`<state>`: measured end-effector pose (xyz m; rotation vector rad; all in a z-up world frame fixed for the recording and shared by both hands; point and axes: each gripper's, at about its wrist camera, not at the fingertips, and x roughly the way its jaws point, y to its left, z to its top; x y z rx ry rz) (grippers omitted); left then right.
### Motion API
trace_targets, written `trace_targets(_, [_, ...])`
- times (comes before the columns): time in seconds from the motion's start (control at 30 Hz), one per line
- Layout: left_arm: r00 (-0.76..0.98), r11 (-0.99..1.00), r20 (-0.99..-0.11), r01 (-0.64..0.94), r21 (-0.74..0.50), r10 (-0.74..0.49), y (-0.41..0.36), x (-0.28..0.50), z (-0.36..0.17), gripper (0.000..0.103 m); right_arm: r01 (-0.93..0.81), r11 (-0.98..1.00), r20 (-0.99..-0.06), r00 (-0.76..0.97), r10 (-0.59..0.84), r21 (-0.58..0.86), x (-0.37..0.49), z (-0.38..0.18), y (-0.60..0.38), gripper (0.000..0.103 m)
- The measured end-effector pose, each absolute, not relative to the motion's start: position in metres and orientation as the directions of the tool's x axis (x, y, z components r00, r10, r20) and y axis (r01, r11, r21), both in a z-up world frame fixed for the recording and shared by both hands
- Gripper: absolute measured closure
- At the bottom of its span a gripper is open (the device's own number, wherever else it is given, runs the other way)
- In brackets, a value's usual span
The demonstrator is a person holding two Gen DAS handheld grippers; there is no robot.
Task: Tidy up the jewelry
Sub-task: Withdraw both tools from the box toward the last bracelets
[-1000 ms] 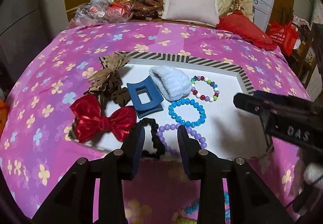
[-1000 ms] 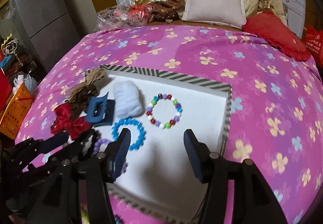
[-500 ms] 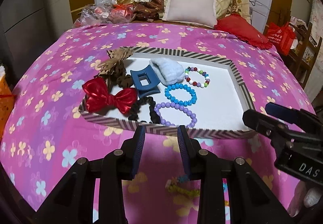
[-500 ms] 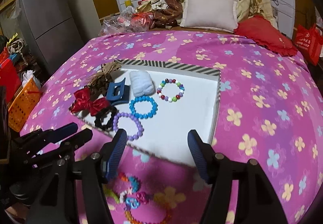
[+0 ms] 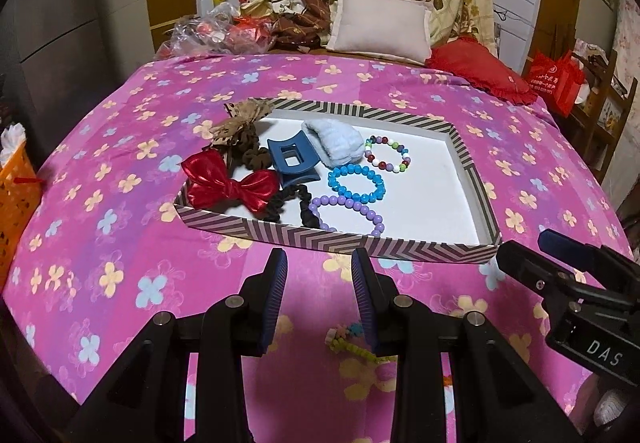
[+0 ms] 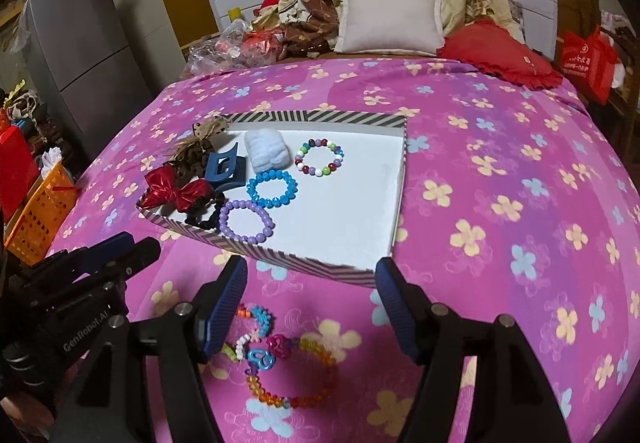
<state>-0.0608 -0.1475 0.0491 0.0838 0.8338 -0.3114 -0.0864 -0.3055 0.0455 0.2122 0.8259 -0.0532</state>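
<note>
Both cameras looked forward and down across the bed (image 5: 120, 203) toward the pillows at its far end. The left camera sat low, near the striped tray (image 5: 340, 239), facing its front edge. The right camera stood further right and saw the tray (image 6: 280, 257) from its near right corner. Both views shared the tray and the pink cover (image 6: 500, 183). Each camera caught the other hand-held gripper at its edge.

1. Bedspread (image 6: 500, 163): pink, with yellow and blue flowers.
2. Tray (image 5: 400, 249): black-and-white chevron rim, white floor.
3. Bow (image 5: 230, 185): shiny red.
4. Bracelets: purple bracelet (image 6: 246, 221), blue bracelet (image 6: 272, 189), multicoloured bracelet (image 6: 320, 157).
</note>
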Motion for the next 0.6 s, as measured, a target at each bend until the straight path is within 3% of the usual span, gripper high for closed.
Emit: trace_targets(0.6, [0.642,0.950,-0.726,0.309,-0.049,-0.247,-0.149,-0.083,0.059,0.066,0.137,0.977,-0.713,0.701,0.020,0.162,-0.122,0.057,-0.299,0.031])
